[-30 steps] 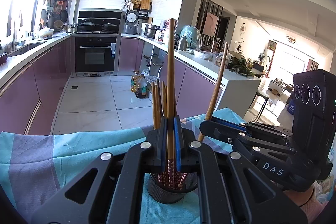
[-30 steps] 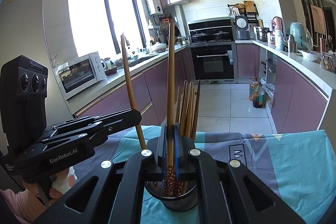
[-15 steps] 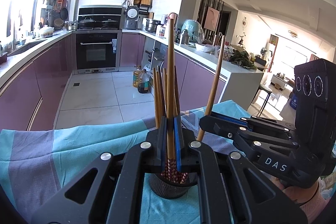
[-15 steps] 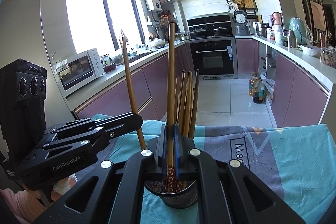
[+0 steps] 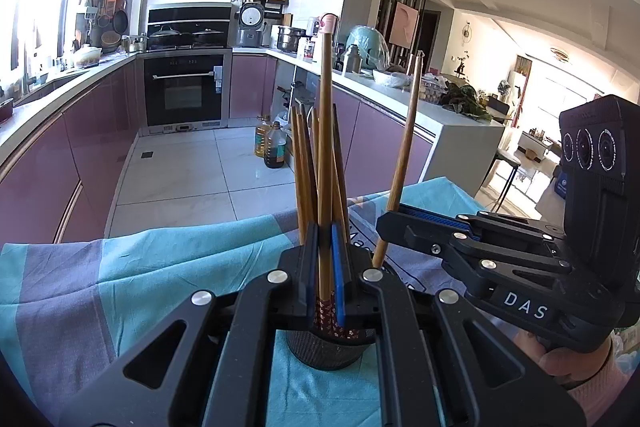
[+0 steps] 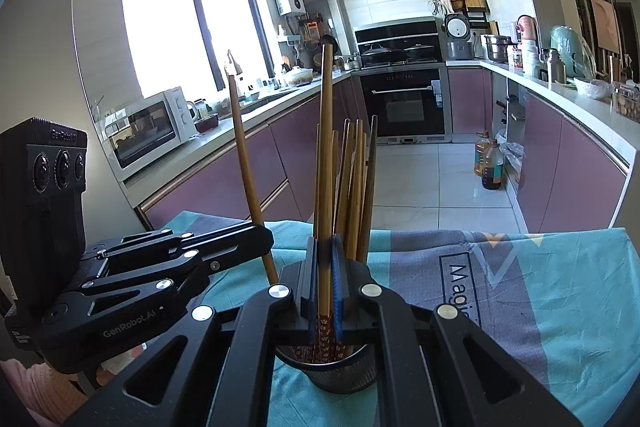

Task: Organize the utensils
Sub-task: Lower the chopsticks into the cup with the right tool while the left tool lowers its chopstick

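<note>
A dark mesh cup [image 5: 324, 349] stands on the cloth-covered table and holds several wooden chopsticks [image 5: 302, 167]. It also shows in the right wrist view [image 6: 344, 367]. My left gripper [image 5: 325, 263] is shut on one upright chopstick [image 5: 326, 131] just above the cup. My right gripper [image 6: 325, 263] is shut on another upright chopstick [image 6: 326, 147] above the same cup. Each gripper shows in the other's view, the right gripper [image 5: 386, 223] and the left gripper [image 6: 266, 239], each holding its tilted chopstick.
A teal and grey cloth [image 6: 520, 287] covers the table. Beyond the table edge lie a tiled kitchen floor, purple cabinets, an oven [image 5: 184, 89], oil bottles [image 5: 274, 147] and a microwave [image 6: 152, 125].
Both grippers with their chopsticks have risen slightly and tilted; the cup sits lower and closer under the jaws. Both grips are unchanged.
</note>
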{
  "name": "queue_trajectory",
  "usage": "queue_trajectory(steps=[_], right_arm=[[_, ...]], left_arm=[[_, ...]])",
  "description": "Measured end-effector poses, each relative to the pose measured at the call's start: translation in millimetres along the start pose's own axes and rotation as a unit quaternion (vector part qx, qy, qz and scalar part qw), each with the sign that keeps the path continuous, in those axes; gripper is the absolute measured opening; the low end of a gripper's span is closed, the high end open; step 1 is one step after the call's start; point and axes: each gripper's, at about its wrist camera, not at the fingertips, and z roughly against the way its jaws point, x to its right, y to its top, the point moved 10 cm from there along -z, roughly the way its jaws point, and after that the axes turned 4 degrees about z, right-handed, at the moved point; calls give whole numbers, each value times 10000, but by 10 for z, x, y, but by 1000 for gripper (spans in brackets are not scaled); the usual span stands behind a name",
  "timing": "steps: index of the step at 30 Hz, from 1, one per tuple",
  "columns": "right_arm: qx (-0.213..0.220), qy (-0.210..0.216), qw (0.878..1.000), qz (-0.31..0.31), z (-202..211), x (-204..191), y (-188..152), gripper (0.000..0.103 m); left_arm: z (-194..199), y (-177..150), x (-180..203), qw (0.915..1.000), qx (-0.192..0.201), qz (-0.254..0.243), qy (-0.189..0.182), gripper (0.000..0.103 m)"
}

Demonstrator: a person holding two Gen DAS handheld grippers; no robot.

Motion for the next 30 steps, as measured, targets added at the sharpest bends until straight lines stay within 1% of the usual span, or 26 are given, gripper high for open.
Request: queue_trajectory(steps=[15,26,30], right_arm=[[-193,26,9998,-14,-127,8,-107,5],[-289,39,9995,-95,-212,33,-140,6],[-301,37,9995,-101,-231,47,-143,6]], left_arm=[[-232,-73,-21,9995,-284,-44,102,7],[-416,-24,-87,9993,-344,15,112,7],[-442,-93,-107,9992,-395,23,109,8]])
